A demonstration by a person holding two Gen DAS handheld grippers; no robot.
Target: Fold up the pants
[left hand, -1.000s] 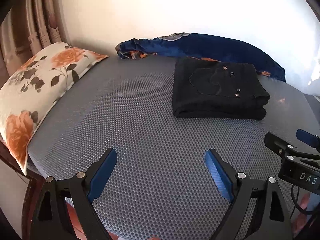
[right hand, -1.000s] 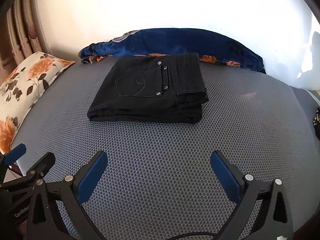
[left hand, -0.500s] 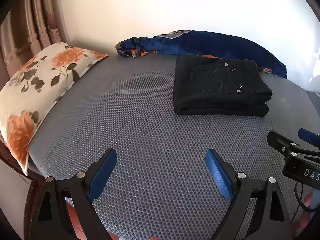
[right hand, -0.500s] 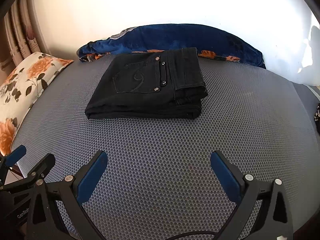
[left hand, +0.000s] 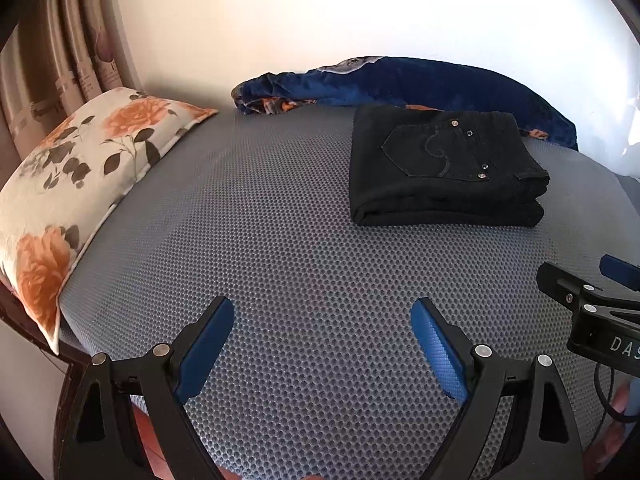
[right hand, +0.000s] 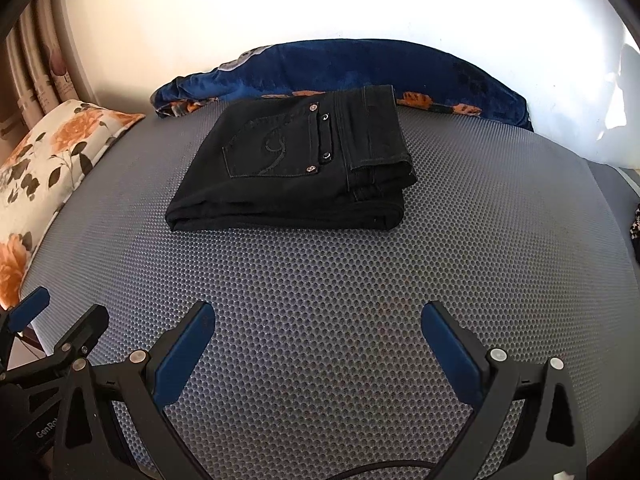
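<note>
Folded black pants (left hand: 444, 168) (right hand: 296, 168) lie on the bed (left hand: 280, 280); both tools, left (left hand: 322, 344) and right (right hand: 318, 352), hover spread and empty, well short of the pants.

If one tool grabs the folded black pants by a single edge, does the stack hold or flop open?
Probably flops: the folded black pants are soft stacked layers with nothing holding them together. The denim-like cloth looks thick, so likely fairly heavy for its size. A push may drag on the textured mattress and shear the layers.

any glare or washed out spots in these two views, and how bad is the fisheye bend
Left wrist: wall blown out white, bed edges bow, pants sharp. Right wrist: same glare on the wall, sun patch far right, pants stitching readable.
</note>
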